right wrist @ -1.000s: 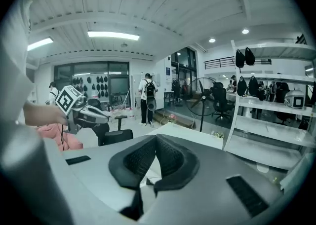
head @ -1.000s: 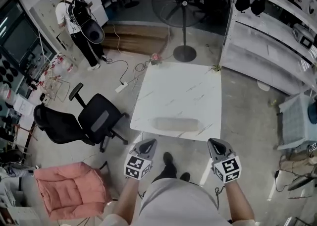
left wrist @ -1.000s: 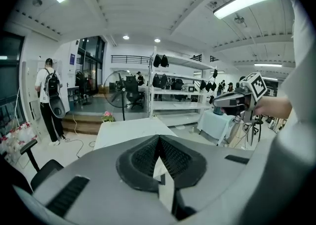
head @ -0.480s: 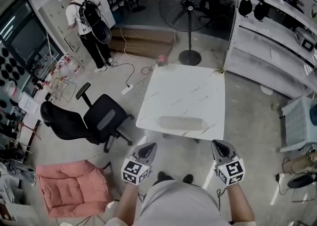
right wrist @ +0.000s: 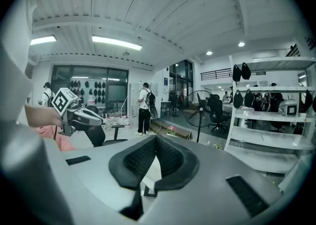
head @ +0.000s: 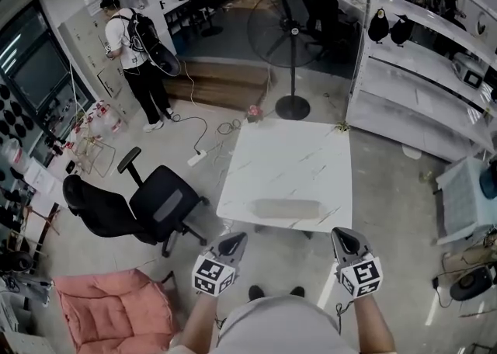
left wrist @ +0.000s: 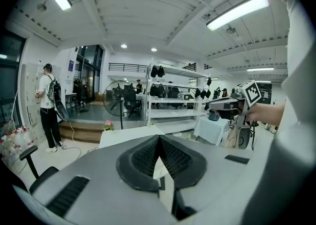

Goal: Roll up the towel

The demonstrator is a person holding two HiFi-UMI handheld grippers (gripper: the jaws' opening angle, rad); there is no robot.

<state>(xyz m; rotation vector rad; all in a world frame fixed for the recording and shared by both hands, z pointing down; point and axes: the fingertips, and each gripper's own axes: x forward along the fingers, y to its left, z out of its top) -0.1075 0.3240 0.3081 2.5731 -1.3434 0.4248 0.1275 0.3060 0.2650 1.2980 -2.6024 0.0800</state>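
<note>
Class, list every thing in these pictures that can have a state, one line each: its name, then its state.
Pale grey fabric towel: rolled up, lying on the white marble-patterned table near the person's edge.
Left gripper: shut, empty, short of the table.
Right gripper: shut, empty, short of the table.
Black pedestal fan: upright; spinning or not, cannot tell.
Black office chair: unoccupied.

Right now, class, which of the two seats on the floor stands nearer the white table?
The black office chair, just left of the table; the pink cushioned seat sits farther away, at the head view's lower left corner.
</note>
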